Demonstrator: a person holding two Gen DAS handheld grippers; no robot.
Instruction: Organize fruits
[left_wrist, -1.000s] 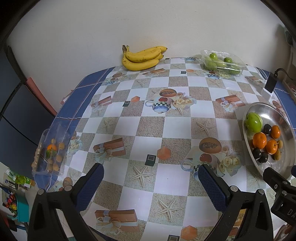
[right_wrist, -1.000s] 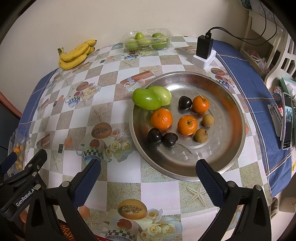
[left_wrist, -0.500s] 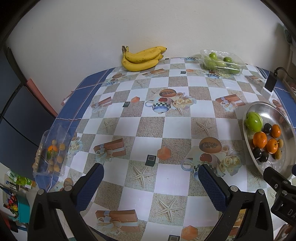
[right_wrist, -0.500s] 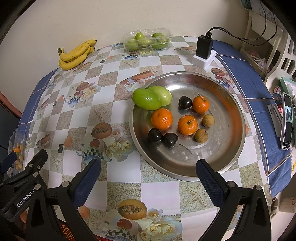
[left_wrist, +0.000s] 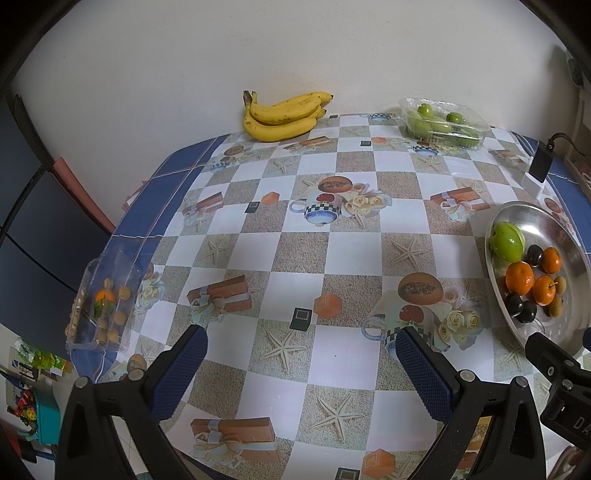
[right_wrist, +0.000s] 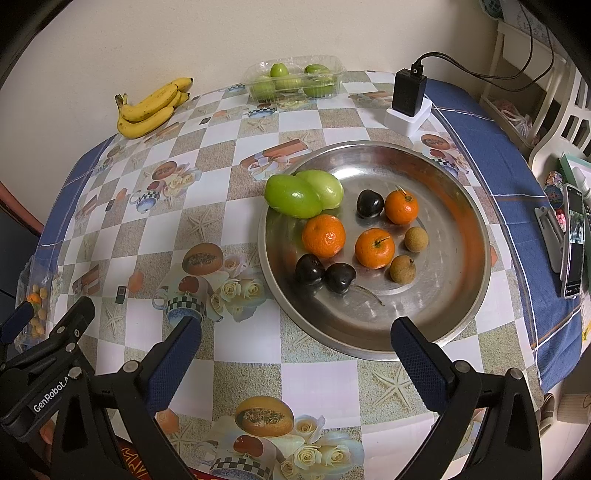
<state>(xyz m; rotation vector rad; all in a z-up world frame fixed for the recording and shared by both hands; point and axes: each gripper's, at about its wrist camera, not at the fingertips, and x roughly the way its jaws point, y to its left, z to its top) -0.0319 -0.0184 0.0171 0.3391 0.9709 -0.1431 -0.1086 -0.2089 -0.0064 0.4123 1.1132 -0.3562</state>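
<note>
Table laid with patterned oilcloth against a plain wall; both grippers held low over its near edge, nothing grasped.

The tablecloth (right_wrist: 236, 155) carries a steel tray (right_wrist: 458, 280) holding two green fruits (right_wrist: 293, 195), three oranges (right_wrist: 324, 236), three dark fruits (right_wrist: 369, 203) and two small brown ones (right_wrist: 416, 239). Bananas (left_wrist: 284, 116) and a clear box of green fruit (right_wrist: 295, 83) sit by the wall; a charger (right_wrist: 408, 94) stands near the tray. Left gripper (left_wrist: 301, 373) and right gripper (right_wrist: 295, 363) hover side by side, jaws spread wide and empty.
</note>
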